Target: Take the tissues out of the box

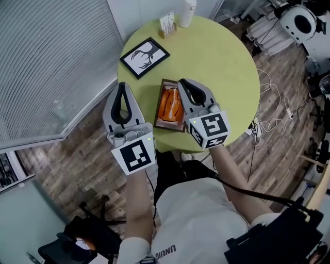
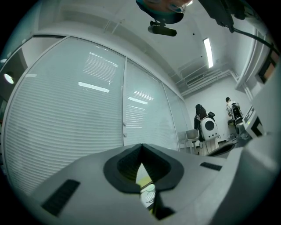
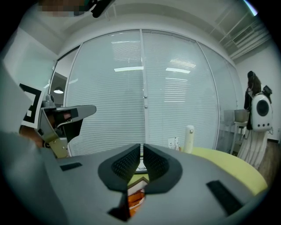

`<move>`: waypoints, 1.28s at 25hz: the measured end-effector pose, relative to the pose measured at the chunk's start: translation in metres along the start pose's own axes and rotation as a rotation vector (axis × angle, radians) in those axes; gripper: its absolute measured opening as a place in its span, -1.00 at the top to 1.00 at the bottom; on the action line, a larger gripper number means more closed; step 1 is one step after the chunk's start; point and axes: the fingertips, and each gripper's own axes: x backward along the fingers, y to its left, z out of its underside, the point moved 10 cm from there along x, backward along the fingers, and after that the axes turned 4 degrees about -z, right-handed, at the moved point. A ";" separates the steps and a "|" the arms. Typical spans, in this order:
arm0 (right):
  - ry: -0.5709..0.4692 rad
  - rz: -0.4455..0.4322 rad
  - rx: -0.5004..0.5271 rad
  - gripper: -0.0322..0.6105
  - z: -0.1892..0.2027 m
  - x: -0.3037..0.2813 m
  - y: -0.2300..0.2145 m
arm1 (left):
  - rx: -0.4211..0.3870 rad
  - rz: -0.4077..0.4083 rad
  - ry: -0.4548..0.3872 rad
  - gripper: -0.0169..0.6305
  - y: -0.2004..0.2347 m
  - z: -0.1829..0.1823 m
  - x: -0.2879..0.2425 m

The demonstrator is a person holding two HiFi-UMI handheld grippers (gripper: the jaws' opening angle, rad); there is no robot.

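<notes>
Box (image 1: pixel 158 121) is set at the table's (image 1: pixel 221 62) near edge, within reach, with the orange-wrapped tissues (image 1: pixel 170 105) lying inside. The right gripper (image 1: pixel 181 82) is held over its right rim, the left gripper (image 1: pixel 124 85) left of it; both are closed, empty, seemingly for approach.

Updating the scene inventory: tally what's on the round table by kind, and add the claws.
picture frame: 1
wooden box: 1
card stand: 1
white bottle: 1
claws: 2, left claw and right claw
Total: 6
</notes>
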 end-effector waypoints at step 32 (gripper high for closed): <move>0.156 0.106 -0.095 0.57 0.037 -0.024 0.007 | 0.036 0.058 0.039 0.91 0.007 0.023 -0.018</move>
